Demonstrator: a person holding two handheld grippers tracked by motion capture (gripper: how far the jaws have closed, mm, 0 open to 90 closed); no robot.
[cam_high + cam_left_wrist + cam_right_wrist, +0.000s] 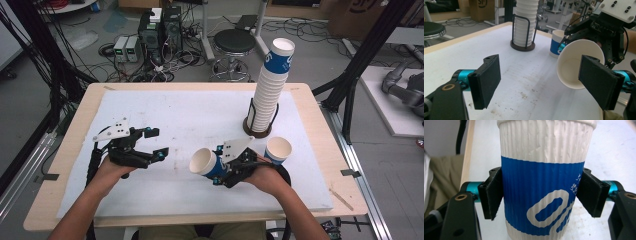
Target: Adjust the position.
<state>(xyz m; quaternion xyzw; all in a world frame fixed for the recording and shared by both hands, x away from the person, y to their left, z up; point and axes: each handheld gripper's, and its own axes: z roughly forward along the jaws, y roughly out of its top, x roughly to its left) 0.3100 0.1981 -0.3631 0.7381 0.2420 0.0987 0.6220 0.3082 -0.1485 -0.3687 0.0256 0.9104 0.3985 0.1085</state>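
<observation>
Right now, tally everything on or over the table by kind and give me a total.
Loose paper cups: 2, the held cup and the standing cup
Cup stacks: 1, the stack
Stack holders: 1, the holder
Grippers: 2, the left gripper and the right gripper
Total: 6

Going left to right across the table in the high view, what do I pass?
Left gripper, open and empty → paper cup held on its side in the right gripper → tall stack of cups in its holder, farther back → single upright cup.
</observation>
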